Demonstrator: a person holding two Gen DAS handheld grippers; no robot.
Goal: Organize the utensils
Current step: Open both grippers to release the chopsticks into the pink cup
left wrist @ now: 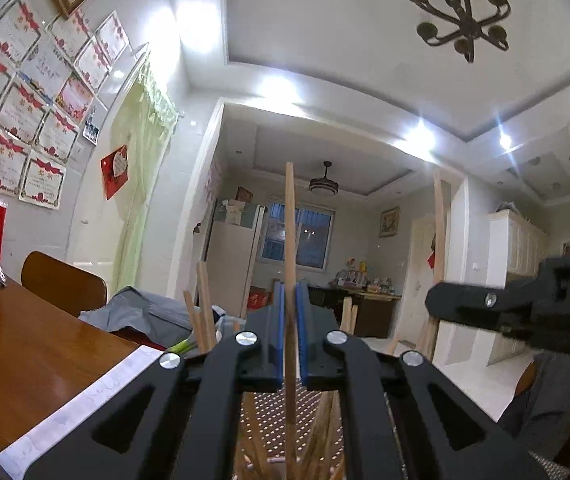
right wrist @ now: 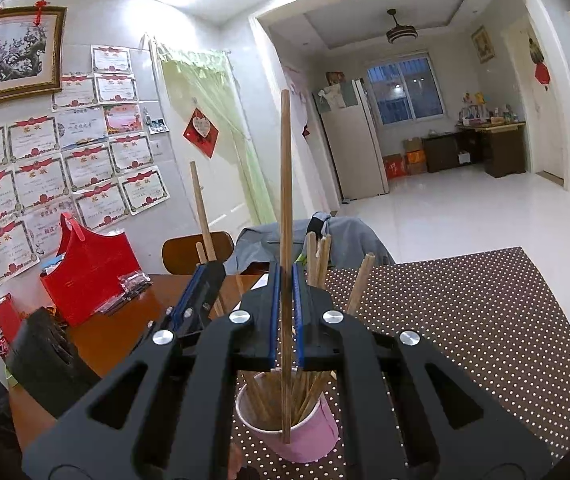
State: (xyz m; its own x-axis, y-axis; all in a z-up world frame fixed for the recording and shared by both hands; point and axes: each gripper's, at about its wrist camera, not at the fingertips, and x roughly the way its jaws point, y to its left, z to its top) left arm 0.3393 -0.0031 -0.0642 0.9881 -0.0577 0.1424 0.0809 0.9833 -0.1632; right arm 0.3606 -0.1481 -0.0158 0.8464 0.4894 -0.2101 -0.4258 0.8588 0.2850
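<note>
Two chopsticks are held upright, one in each gripper, above a pink cup (right wrist: 305, 432) full of more chopsticks (right wrist: 313, 384). Farthest left in the right wrist view, a red bag (right wrist: 89, 276) and a dark bundle (right wrist: 45, 352) sit on the bare wooden part of the tabletop (right wrist: 125, 332), under a wall of certificates (right wrist: 65, 168). Just to the right of them is the left gripper (right wrist: 201, 276), its jaws pressed together on a pale chopstick (right wrist: 201, 212) that rises tilted slightly leftward. In its own camera the left gripper (left wrist: 292, 320) shows that chopstick (left wrist: 290, 232) pinched between its blue pads (left wrist: 279, 320), the lower end running down towards the cluster below.

At the centre of the right wrist view, the right gripper (right wrist: 286, 304) has its jaws closed on a darker brown chopstick (right wrist: 285, 184), which stands nearly vertical; its lower tip hangs inside the cup's mouth, among the leaning sticks. Whether that tip touches the cup's bottom cannot be told. The cup stands on a brown cloth with white dots (right wrist: 465, 320), which covers the right part of the tabletop. Behind the grippers a grey garment (right wrist: 349, 240) is draped over a chair. In the left wrist view the right gripper (left wrist: 485, 308) shows at the right edge, blurred.
</note>
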